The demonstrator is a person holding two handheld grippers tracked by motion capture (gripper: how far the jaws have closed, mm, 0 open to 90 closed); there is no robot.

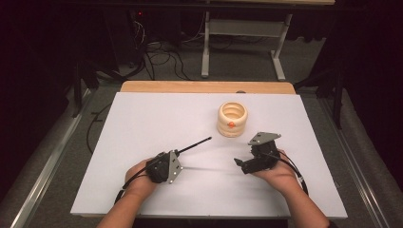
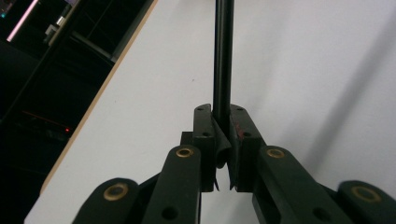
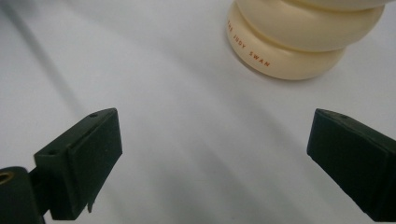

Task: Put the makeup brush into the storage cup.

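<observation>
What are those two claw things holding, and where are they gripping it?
The left gripper pinches a thin black rod at its near end. The right gripper is open and holds nothing.

The surface [image 1: 157, 118] is white with a light wood strip along its far edge. The ribbed holder [image 1: 232, 119] is cream — an orange mark on its side, small reddish lettering near the base. Both tongs [image 2: 222, 140] [image 3: 210, 154] are black — brass rivets on the left. The rod [image 1: 194, 145] is black.

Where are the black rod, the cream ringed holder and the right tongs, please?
black rod [image 2: 223, 56]: left gripper view, mid-shaft above the clamp.
cream ringed holder [image 1: 232, 119]: high view, its side wall.
right tongs [image 3: 212, 161]: right gripper view, midway between fingertips.
</observation>
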